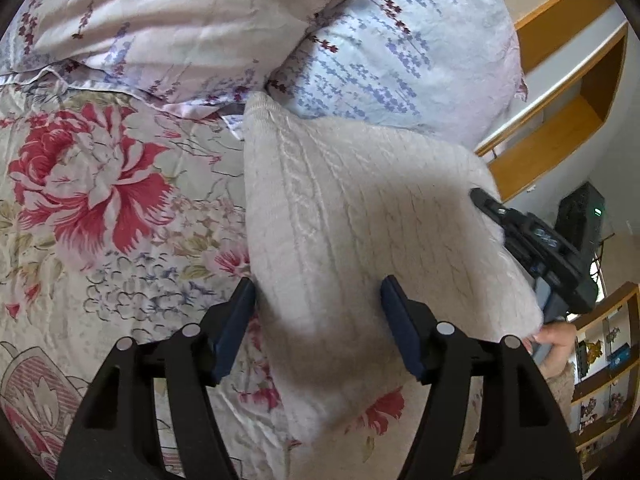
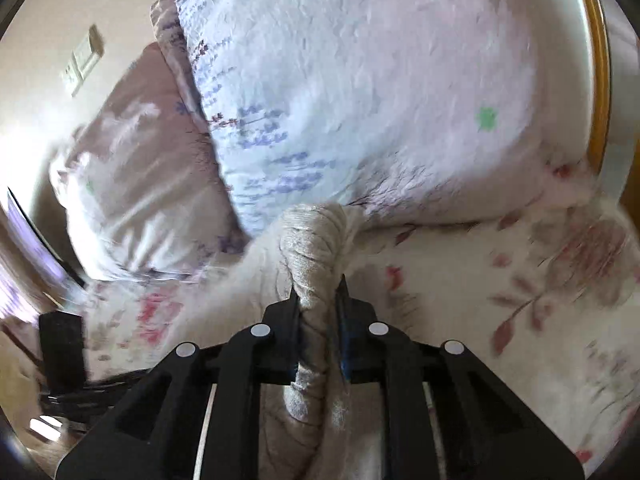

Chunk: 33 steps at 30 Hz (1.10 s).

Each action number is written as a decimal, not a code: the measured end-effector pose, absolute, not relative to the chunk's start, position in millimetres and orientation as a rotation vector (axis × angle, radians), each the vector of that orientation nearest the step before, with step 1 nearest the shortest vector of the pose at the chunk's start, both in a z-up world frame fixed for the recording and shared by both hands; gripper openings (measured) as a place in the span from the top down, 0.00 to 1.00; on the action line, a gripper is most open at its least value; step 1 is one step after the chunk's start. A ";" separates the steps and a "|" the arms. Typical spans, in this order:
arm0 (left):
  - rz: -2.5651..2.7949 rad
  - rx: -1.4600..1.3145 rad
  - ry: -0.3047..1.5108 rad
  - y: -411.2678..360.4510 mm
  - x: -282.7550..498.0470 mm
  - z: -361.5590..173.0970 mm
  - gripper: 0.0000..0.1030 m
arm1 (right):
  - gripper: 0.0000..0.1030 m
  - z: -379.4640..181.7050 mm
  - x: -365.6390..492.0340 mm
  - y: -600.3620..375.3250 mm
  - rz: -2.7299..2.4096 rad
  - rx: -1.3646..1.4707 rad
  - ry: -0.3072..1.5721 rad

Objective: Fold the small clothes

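A cream cable-knit sweater [image 1: 352,216] is lifted off the flowered bedspread [image 1: 100,208], with its far corner near the pillows. My left gripper [image 1: 318,292] is open, its fingers on either side of the sweater's near fold. My right gripper [image 2: 319,292] is shut on a bunched edge of the sweater [image 2: 312,240] and holds it up. In the left wrist view the right gripper [image 1: 480,200] shows at the sweater's right edge, with a hand below it.
Two lavender-print pillows [image 1: 400,48] lie at the head of the bed, just beyond the sweater; they also show in the right wrist view [image 2: 360,100]. A wooden headboard shelf [image 1: 560,120] stands to the right. Shelves with small items [image 1: 604,368] stand at the lower right.
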<state>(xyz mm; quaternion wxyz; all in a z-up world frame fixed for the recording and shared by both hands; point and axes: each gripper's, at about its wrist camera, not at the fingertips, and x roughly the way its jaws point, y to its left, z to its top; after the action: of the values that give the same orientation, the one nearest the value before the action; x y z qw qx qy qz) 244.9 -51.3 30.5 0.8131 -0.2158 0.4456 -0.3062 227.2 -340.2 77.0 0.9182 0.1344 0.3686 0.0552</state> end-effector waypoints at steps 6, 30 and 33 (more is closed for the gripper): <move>-0.676 -0.424 0.955 -59.2 241.6 30.1 0.37 | 0.76 16.3 236.4 -388.0 0.014 0.499 0.929; -0.641 -0.418 1.088 -58.1 200.8 9.1 0.72 | 0.91 21.6 187.9 -376.9 0.154 0.587 0.874; -0.651 -0.385 1.078 -58.8 199.3 11.0 0.81 | 0.93 44.1 174.8 -381.7 0.146 0.569 0.763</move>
<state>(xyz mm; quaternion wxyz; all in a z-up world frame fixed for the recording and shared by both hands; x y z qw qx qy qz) 199.3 -58.8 11.0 0.7909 -0.1790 0.5009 -0.3025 174.8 -381.7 44.1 0.8863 0.2738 0.3667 0.0704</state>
